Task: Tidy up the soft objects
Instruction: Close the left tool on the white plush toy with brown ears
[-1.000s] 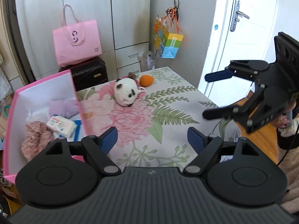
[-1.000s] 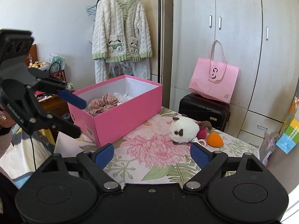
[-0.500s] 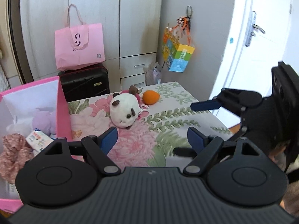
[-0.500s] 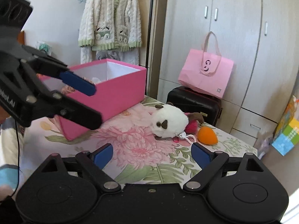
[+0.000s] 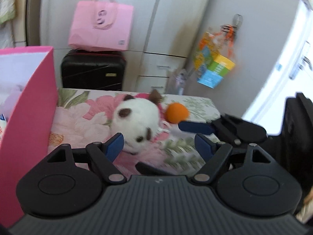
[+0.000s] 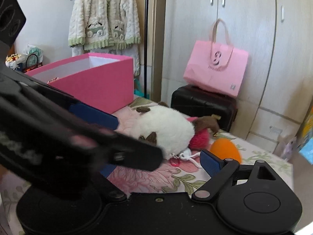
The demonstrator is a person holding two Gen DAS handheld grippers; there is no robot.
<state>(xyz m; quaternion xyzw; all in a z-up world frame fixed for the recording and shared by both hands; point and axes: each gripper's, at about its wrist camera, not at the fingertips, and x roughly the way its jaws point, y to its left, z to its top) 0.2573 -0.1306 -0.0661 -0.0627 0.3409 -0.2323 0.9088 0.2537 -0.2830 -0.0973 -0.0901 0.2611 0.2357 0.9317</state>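
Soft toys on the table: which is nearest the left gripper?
The white plush, right at the left gripper fingertips; the orange one lies behind it.

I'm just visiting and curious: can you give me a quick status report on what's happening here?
Left gripper open, right gripper open, both empty. White plush toy on flowered table, beside orange ball. Pink box open. Grippers crowd each other.

A pale pink paper shopping bag with looped handles (image 5: 100, 26) stands on top of a black hard-shell suitcase (image 5: 93, 69), both against tall grey-white wardrobe doors (image 6: 244, 19). A colourful carton-like bag in yellow, green and blue (image 5: 214, 68) hangs from a hook on the grey wall. Left of the wardrobe, a fluffy cream cardigan with green trim (image 6: 103, 17) hangs on a white wall. The tabletop wears a floral cloth of pink blooms and green ferns (image 5: 78, 117).
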